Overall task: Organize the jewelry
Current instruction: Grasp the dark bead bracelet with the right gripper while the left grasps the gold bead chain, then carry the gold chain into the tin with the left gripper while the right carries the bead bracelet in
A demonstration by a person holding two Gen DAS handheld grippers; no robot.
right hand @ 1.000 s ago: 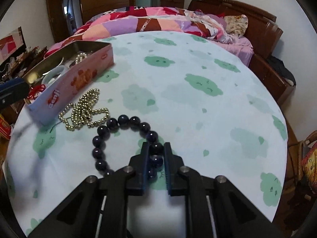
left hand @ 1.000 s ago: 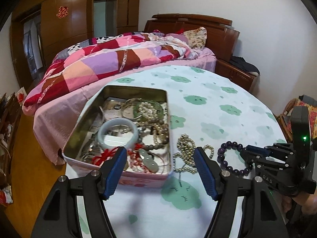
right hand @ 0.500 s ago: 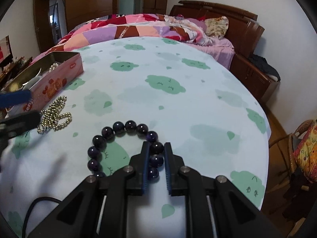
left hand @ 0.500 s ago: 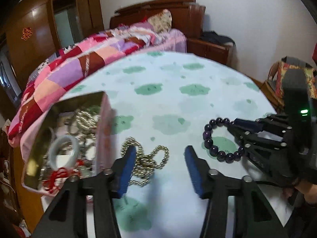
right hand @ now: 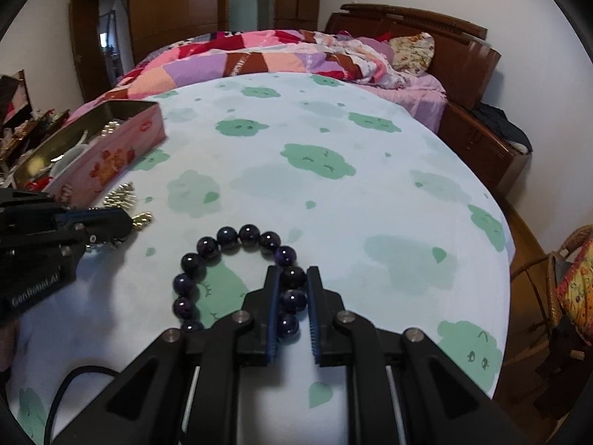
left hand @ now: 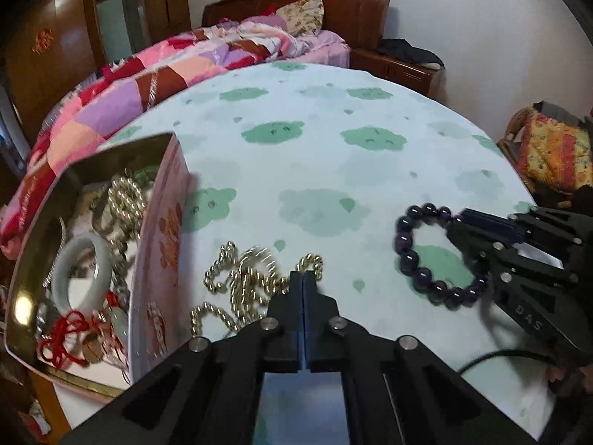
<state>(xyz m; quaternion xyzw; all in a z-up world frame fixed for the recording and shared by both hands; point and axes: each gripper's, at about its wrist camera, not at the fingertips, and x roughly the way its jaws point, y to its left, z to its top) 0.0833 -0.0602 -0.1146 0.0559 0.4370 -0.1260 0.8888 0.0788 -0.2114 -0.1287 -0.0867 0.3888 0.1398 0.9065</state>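
**Left tool clenched at the gold chain, right tool gripping the purple bracelet**

Having swung away from the tin and come down, now sitting with jaws fully clenched: left tool [left hand: 303, 278], tips at the near edge of the gold bead chain [left hand: 244, 282]; whether a strand is pinched between the pads cannot be told. Lying in a loose heap on the tabletop [left hand: 333, 155], just beside the pink tin [left hand: 163, 244], that chain. Resting inside the open tin: a pale jade bangle [left hand: 83, 270], pearl strands and a red cord. Staying put as before, right tool [right hand: 292, 289], gripping the purple bead bracelet [right hand: 207, 248] with a few beads caught between its pads. Lying flat on the cloud-patterned tabletop, the remainder of that bracelet's loop, well apart from the tin. Standing beyond the tabletop, a bed [right hand: 281, 59] with a patchwork quilt.
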